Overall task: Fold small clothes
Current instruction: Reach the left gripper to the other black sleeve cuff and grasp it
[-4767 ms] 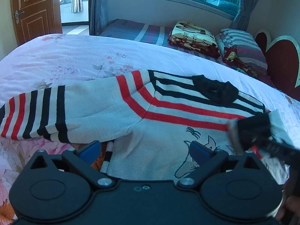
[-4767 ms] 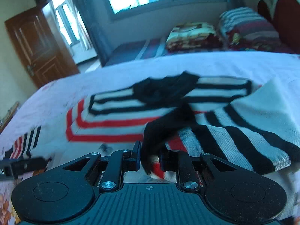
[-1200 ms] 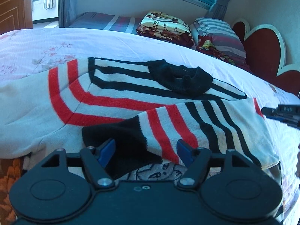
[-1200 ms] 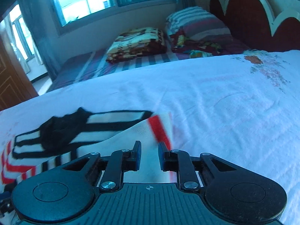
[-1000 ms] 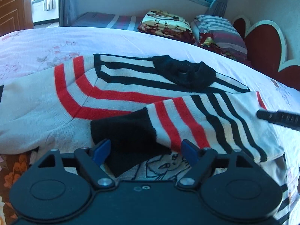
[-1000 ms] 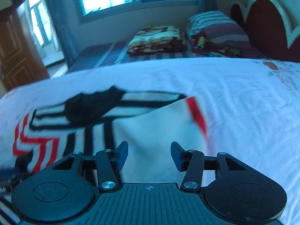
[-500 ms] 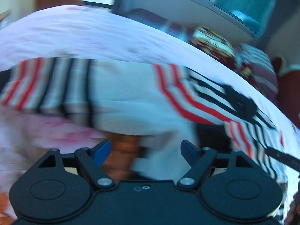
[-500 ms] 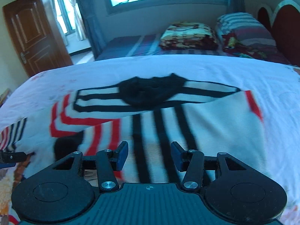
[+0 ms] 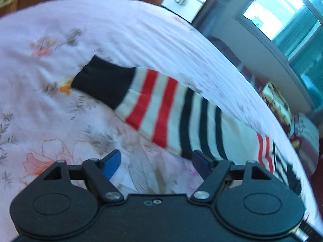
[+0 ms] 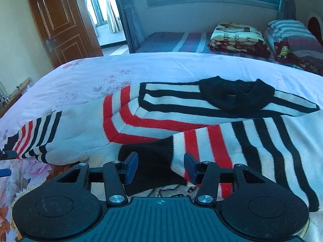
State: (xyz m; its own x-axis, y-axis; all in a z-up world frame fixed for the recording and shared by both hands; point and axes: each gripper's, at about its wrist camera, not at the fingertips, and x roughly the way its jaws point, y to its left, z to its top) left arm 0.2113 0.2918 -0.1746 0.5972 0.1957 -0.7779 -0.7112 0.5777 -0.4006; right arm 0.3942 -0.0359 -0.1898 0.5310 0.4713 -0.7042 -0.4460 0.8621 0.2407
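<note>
- Sweater lies flat on the bed; right sleeve folded across the body
- Left sleeve lies stretched out
- Left gripper: fingers closing, nothing between them
- Right gripper: fingers apart above the folded cuff, gripping nothing

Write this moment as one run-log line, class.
striped knitted sweater: right sleeve folded across chest, left sleeve outstretched | left gripper: empty, closing, near left sleeve | right gripper: open, empty
</note>
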